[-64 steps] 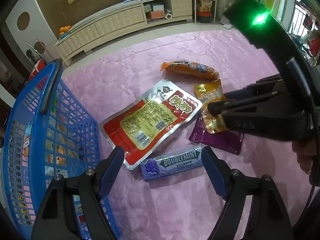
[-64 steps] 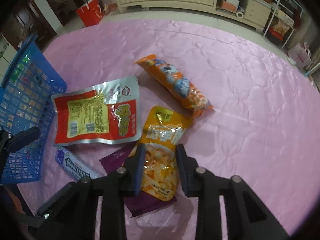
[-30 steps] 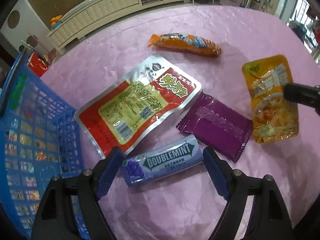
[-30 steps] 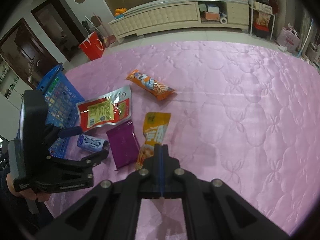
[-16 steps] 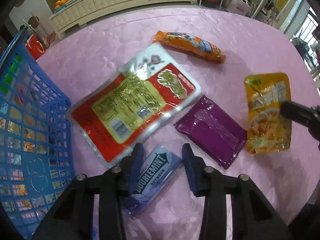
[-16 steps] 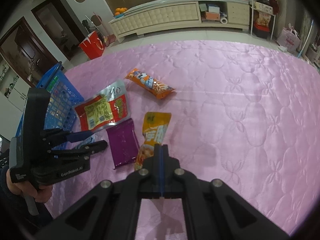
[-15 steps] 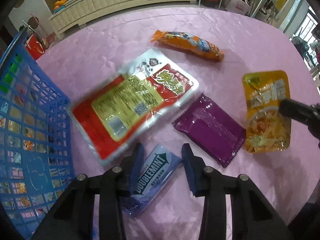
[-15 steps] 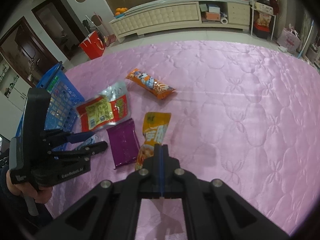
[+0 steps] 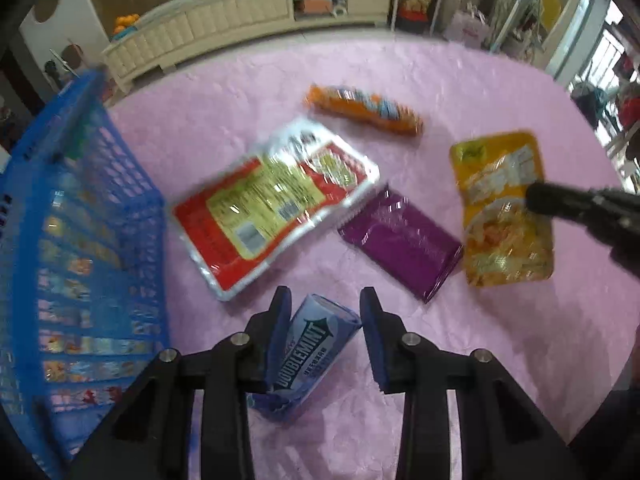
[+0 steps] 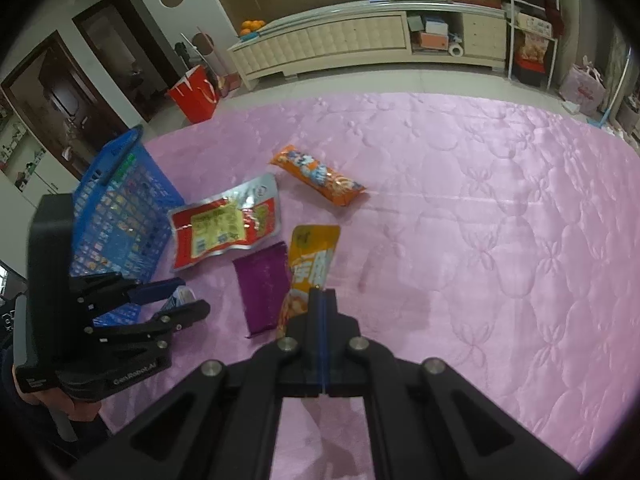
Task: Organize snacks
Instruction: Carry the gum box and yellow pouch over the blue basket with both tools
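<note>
The left gripper (image 9: 324, 312) has the blue Doublemint gum pack (image 9: 308, 356) between its blue pads, and the jaws are closing on it, the pack tilted with its far end poking out past the fingertips above the pink quilted cloth (image 9: 460, 92). From the right wrist view that same left gripper (image 10: 188, 294) sits at the near left, a hand (image 10: 60, 400) wrapped round its handle, a sliver of the gum pack (image 10: 180, 296) showing between the fingers. Just left of it stands the blue basket (image 9: 80, 208), its mesh wall close beside the gripper and coloured wrappers showing through the mesh. Over on the right, the right gripper (image 10: 322, 290) is pinched fully together, and its tip lies over the near end of the yellow snack pouch (image 10: 312, 264); whether the pouch is actually caught between the pads, I cannot tell. In the left wrist view its dark tip (image 9: 540, 196) lies across the yellow snack pouch (image 9: 504, 208). Between the two grippers the purple packet (image 9: 404, 240) lies flat, its right edge just beside the yellow pouch. To its left lies the big red and silver pouch (image 9: 272, 204), its corner near the purple one, blurred in this view. Farther out, the orange snack stick (image 9: 364, 110) lies alone, apart from the rest. A cream cabinet (image 10: 340, 40) runs along the far wall.
</note>
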The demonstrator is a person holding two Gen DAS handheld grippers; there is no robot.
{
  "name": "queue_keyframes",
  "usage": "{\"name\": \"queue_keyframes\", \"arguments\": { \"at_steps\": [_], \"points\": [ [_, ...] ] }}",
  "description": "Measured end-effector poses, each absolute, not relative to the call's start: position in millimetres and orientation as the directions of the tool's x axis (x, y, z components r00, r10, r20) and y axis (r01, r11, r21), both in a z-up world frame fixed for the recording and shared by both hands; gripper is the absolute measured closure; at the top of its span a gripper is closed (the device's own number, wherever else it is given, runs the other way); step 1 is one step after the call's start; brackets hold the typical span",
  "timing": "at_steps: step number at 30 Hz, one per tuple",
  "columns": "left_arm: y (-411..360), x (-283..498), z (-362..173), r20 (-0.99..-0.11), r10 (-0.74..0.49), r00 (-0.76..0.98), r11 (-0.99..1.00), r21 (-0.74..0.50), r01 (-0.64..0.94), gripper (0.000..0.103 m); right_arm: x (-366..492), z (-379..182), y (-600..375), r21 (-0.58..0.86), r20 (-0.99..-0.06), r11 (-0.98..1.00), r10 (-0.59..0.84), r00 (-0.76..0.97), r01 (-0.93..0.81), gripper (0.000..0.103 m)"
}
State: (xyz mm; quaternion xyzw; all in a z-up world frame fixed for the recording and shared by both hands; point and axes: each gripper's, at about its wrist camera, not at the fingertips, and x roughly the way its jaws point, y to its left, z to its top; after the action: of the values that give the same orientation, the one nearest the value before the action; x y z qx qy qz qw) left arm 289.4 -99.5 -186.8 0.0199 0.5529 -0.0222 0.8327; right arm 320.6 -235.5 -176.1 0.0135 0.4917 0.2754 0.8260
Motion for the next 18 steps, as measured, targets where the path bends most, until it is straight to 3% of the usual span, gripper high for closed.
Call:
{"name": "queue_keyframes", "arguments": {
  "at_steps": [18],
  "points": [
    [-81.0,254.4,-73.3,-0.792,-0.048,0.608,0.999,-0.029,0.041,0.076,282.5,-106.5,-185.9,0.257,-0.76,0.814,0.503,0.412,-0.521,0.102]
  ]
}}
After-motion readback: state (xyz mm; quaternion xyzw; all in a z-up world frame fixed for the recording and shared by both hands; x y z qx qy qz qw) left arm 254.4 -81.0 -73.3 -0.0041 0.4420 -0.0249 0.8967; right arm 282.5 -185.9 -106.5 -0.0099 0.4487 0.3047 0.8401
